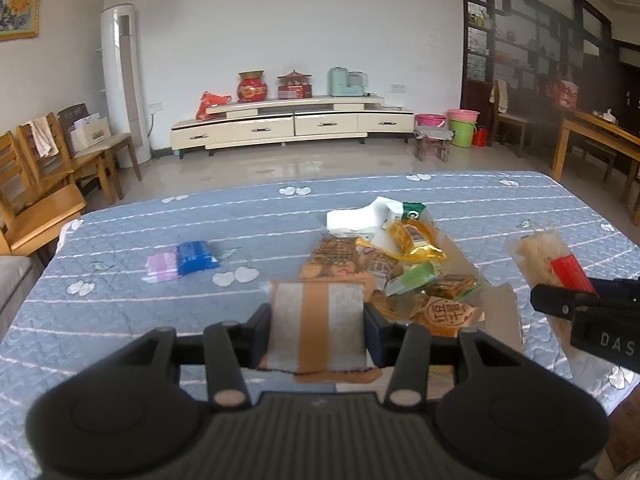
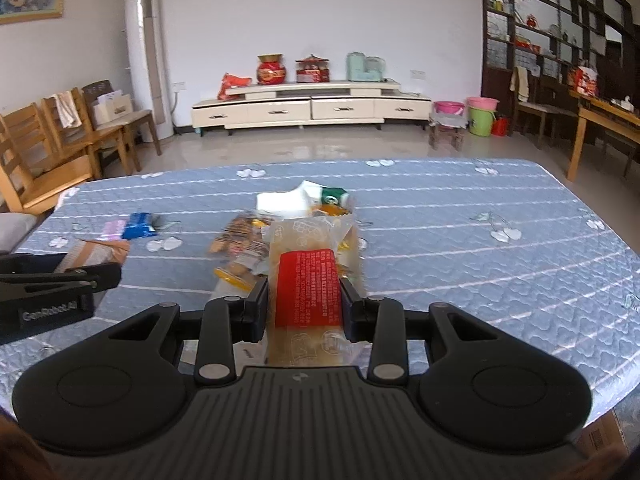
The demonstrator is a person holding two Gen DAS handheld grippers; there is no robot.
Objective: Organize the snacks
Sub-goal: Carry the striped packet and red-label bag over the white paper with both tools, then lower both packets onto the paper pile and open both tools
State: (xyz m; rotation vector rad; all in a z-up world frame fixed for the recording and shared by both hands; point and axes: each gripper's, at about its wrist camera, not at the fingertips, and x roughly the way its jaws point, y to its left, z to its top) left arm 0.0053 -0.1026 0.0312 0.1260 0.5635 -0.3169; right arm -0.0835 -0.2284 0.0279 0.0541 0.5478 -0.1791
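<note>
My left gripper (image 1: 318, 320) is shut on a white snack packet with a brown stripe (image 1: 318, 320) and holds it above the blue quilted table (image 1: 120, 320). My right gripper (image 2: 304, 304) is shut on a clear packet with a red label (image 2: 308, 292), also seen in the left wrist view (image 1: 548, 260). A pile of mixed snack packets (image 1: 396, 268) lies on brown paper in the table's middle, partly hidden behind the held packet in the right wrist view (image 2: 248, 240). A blue packet (image 1: 196, 256) and a pink packet (image 1: 162, 266) lie side by side to the left.
Wooden chairs (image 1: 48, 168) stand left of the table. A white TV cabinet (image 1: 292, 120) lines the far wall, with buckets (image 1: 462, 126) and a stool beside it. A wooden table (image 1: 592, 140) stands at the right. The table's right part (image 2: 500, 260) is bare cloth.
</note>
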